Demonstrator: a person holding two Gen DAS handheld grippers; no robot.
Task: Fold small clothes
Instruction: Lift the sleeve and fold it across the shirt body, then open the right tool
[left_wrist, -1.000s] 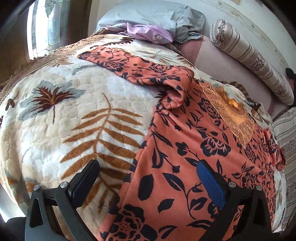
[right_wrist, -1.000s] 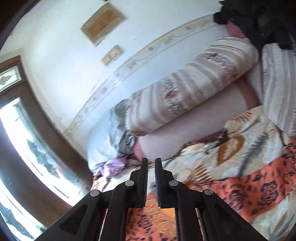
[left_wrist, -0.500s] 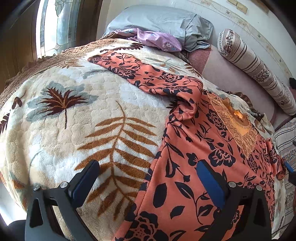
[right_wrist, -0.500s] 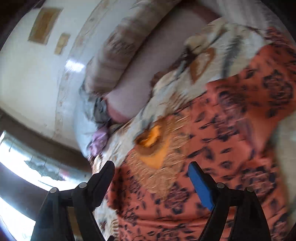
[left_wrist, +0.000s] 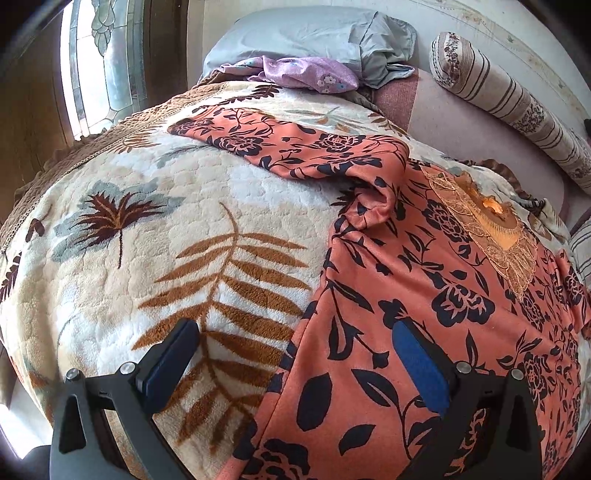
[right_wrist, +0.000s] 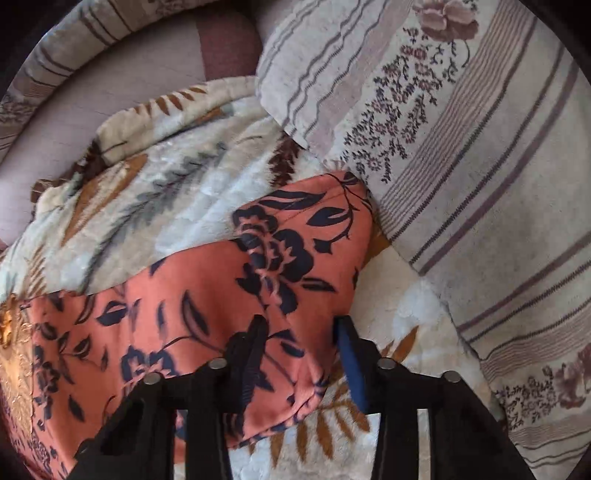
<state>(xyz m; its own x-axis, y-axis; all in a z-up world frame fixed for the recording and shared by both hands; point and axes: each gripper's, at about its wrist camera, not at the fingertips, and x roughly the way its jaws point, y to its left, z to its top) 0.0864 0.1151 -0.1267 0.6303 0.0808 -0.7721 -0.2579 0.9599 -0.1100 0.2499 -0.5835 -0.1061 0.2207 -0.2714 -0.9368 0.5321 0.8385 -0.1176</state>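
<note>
Right wrist view: the closing right claw (right_wrist: 299, 332) straddles the orange garment's (right_wrist: 207, 291) sleeve, grip unclear; left claw (left_wrist: 295, 354) is held open, garment hem cut off below.

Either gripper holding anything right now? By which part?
Left gripper: open, holds nothing. Right gripper: jaws have just been closing astride the sleeve edge of the orange garment; no firm clamp visible yet.

Light: soft daylight from a window (left_wrist: 103, 62) at upper left, overexposed | Shadows: faint, soft under cloth folds | Blur: left view sharp; right view slightly smeared | Distortion: strong fisheye bulge, dark rounded corners | Glare: pale wash on the wall (left_wrist: 517, 33)
</note>
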